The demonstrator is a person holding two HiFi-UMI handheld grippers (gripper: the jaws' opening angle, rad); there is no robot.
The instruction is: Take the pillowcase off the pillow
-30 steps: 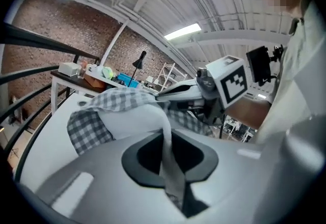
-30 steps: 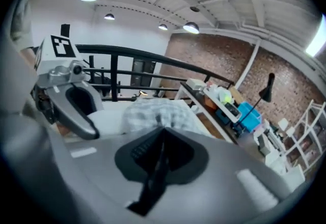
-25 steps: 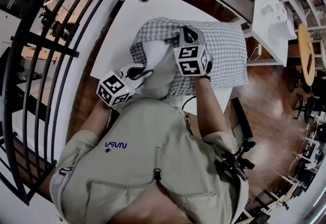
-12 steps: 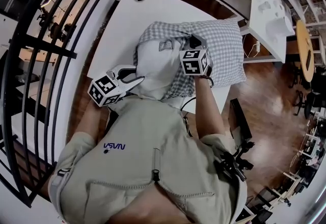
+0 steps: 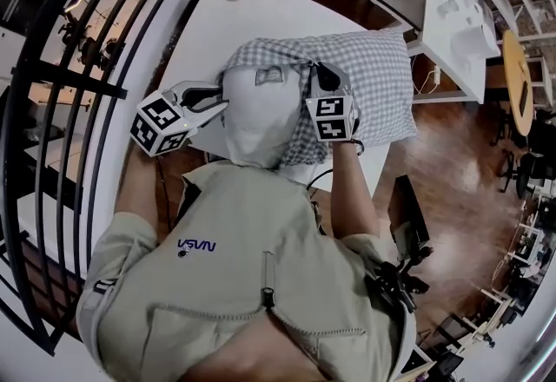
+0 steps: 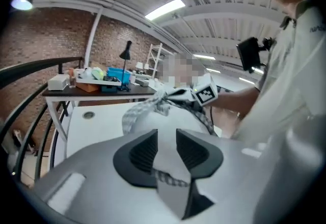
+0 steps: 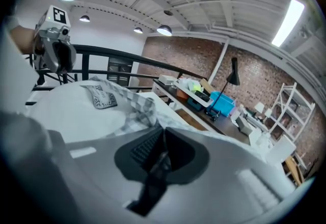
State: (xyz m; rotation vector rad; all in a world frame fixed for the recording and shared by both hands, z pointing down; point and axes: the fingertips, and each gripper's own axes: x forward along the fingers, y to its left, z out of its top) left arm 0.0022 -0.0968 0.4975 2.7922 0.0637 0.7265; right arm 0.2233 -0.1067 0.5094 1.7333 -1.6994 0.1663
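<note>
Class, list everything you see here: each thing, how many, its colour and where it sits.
pillow: one, white, on the table, near end bared
pillowcase: one, grey-white check, covering the pillow's far end
table: one, white, under the pillow
railing: one, black, curving along the left
desk lamp: one, black, beyond the table
blue box: one, blue, near the desk lamp
left gripper: one, grey, at the pillow's left side; jaws just closing, pillow between them
right gripper: one, grey, shut on the pillowcase

Bare table (image 5: pixel 208 29) beyond pillow (image 5: pixel 256 115); railing (image 5: pixel 61 111) left
</note>
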